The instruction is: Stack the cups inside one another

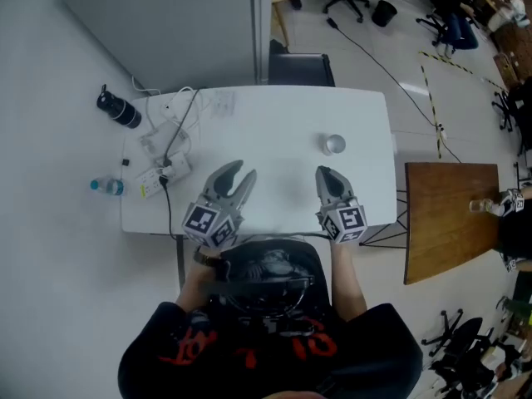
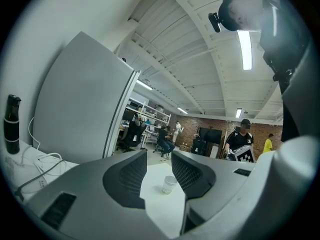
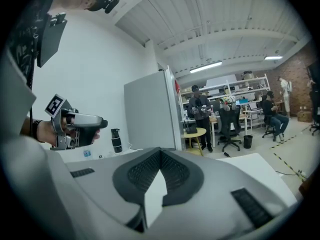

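A person in a black shirt with red print (image 1: 266,339) stands at the near edge of a white rectangular table (image 1: 249,123), holding a grey two-jaw gripper in each hand just above the tabletop. The left gripper (image 1: 243,170), topped by its square-marker cube, has its jaws spread apart with nothing between the pads; its own view looks through the gap to the tabletop beyond. The right gripper (image 1: 322,173) has its jaws closed tip to tip, empty, as its own view shows. Just past the right gripper's tips, toward the table's far right, the clear plastic cups (image 1: 334,144) stand upright as what looks like a single nested stack, untouched by either gripper; how many there are cannot be told. On the table's left side lie a white power strip with tangled white and black cables (image 1: 162,171), and a clear water bottle with a blue label (image 1: 108,187) sits at the left edge. A black cylindrical bottle (image 1: 119,109) stands near the far left corner. A black chair (image 1: 301,69) is pushed up to the table's far side, beside a tall grey partition panel (image 1: 166,23). A brown wooden table (image 1: 449,214) stands to the right, and office chairs and people fill the workshop beyond.
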Action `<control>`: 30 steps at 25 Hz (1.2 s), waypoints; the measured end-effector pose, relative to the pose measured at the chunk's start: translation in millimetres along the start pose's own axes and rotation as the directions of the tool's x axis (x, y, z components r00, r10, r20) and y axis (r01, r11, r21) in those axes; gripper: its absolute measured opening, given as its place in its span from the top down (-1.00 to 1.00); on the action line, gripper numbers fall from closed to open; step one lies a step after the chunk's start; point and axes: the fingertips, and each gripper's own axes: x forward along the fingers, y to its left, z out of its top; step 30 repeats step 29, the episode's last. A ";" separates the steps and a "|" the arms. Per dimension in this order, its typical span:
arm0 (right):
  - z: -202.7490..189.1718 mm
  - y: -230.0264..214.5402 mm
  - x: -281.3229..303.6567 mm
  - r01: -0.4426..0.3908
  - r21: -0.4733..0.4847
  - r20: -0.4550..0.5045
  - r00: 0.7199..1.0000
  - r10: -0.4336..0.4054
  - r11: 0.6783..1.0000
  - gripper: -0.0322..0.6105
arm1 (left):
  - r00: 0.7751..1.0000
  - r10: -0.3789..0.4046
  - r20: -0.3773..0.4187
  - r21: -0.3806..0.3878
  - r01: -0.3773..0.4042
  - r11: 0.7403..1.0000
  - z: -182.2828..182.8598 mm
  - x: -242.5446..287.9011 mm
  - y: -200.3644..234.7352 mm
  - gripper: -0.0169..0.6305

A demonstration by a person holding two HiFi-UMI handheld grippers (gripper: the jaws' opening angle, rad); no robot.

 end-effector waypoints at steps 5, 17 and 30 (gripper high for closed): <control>17.3 3.9 7.4 -0.014 -0.038 0.012 1.000 0.014 0.999 0.89 | 1.000 -0.015 0.004 0.002 0.015 1.000 6.5 7.6 -2.2 0.45; 35.6 2.9 0.9 0.021 -0.043 0.029 0.999 -0.020 0.999 0.89 | 0.991 -0.120 0.065 -0.066 0.125 0.990 22.5 9.5 -15.3 0.45; 24.8 -3.7 -11.7 0.077 -0.057 0.011 0.997 -0.077 0.995 0.89 | 0.991 -0.137 -0.010 -0.094 0.135 0.986 -14.3 -5.4 -22.3 0.46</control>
